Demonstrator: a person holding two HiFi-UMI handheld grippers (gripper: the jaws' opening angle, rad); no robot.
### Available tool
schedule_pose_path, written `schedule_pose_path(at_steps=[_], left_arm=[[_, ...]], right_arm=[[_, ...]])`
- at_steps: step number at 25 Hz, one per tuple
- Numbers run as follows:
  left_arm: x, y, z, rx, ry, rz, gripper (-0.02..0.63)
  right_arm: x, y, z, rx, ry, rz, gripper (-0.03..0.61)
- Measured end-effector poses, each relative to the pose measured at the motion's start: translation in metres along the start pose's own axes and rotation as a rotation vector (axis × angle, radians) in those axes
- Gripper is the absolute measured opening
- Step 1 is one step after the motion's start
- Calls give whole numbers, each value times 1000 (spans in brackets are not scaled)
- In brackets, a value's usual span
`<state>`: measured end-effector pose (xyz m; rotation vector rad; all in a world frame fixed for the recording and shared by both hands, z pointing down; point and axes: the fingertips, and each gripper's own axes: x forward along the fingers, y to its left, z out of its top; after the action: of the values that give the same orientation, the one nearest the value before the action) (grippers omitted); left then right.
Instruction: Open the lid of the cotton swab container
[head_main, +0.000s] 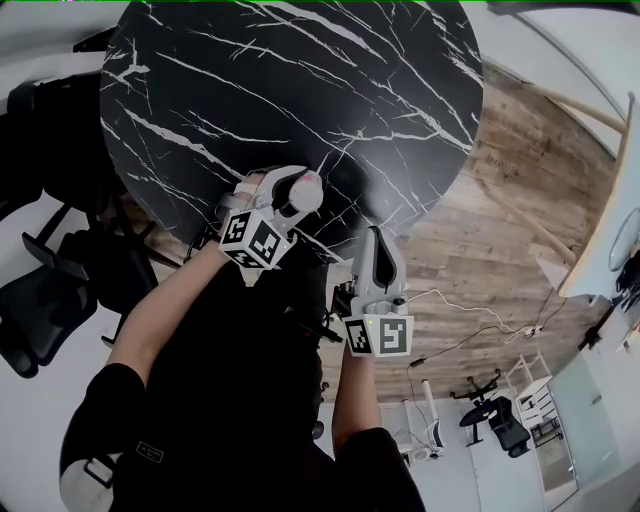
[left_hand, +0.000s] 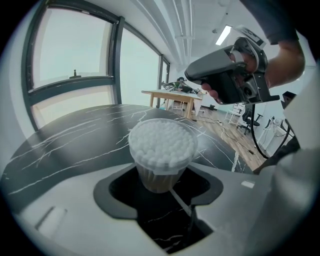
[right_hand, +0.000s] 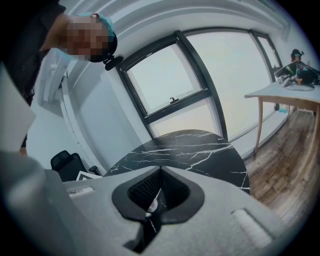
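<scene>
A clear cotton swab container stands upright on the black marble table, packed with white swab tips, its clear lid on top. My left gripper is open around the container's lower part, with a gap showing on each side. In the head view the left gripper is over the table's near edge and hides most of the container. My right gripper is shut on nothing and hangs off the table's near edge. In the left gripper view the right gripper is seen held above and to the right of the container.
The round table is bare apart from the container. A black office chair stands at the left. Wooden floor with a cable lies to the right. A wooden table stands beyond, by large windows.
</scene>
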<state>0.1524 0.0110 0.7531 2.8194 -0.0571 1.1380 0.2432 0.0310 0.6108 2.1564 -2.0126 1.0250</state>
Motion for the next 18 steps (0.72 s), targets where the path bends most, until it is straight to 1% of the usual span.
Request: schedule_pose_path(at_steps=[6,10,18], left_arm=[[0,-3,-2,46,-3,-1,265],[0,-4,-2,48,-4,-7,265],[-5,-13,-6,56,10,-63,264]], right_arm=[[-4,4,-3,2,-8,-6,-5],[-9,6,-4,2,-12,-11,-5],[-20,12,-6,-3,-17,-32,-5]])
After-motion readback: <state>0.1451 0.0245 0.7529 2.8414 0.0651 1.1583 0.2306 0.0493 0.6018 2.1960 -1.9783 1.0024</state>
